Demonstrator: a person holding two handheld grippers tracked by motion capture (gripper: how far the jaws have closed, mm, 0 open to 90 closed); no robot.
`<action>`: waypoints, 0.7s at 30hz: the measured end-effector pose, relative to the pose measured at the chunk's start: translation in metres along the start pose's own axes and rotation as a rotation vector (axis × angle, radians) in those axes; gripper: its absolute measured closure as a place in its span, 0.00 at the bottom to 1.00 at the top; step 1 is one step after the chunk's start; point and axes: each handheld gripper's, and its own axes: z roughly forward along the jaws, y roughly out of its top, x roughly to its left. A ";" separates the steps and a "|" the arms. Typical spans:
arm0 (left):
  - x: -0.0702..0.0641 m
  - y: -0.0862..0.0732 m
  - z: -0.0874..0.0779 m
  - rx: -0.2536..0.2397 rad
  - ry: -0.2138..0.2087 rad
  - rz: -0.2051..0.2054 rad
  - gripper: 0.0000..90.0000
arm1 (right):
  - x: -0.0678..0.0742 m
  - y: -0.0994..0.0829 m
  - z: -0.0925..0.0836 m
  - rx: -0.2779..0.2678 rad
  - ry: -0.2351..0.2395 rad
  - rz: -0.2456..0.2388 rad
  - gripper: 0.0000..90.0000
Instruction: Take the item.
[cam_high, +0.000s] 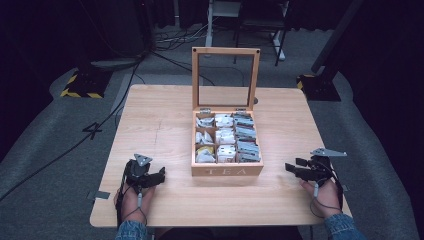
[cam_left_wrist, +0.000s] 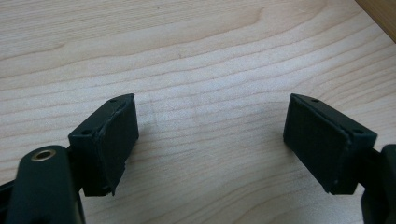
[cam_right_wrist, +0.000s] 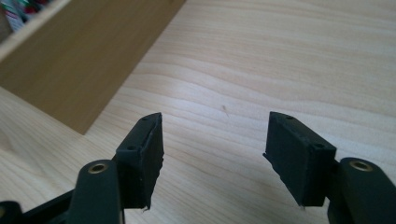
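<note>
Evidently caught at the start — rested both the left gripper (cam_high: 161, 175) and right gripper (cam_high: 290, 167) with jaws spread and empty, flanking the open tea box (cam_high: 227, 170) mid-table — likely needed a reach inward next.

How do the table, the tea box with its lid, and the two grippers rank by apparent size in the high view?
1. Table, by far the largest.
2. Tea box with its raised lid.
3. Left gripper and right gripper: both open, alike in size, so no ranking between them.
</note>
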 end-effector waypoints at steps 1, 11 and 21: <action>0.000 0.000 0.000 0.000 0.000 0.000 0.21 | 0.001 0.001 -0.002 -0.009 0.000 -0.014 0.41; 0.000 0.000 0.000 -0.001 0.000 -0.001 0.21 | 0.016 0.014 -0.028 -0.163 -0.015 -0.115 0.41; -0.001 -0.001 -0.001 -0.001 -0.004 -0.001 0.21 | 0.028 0.019 -0.042 -0.246 -0.004 -0.175 0.41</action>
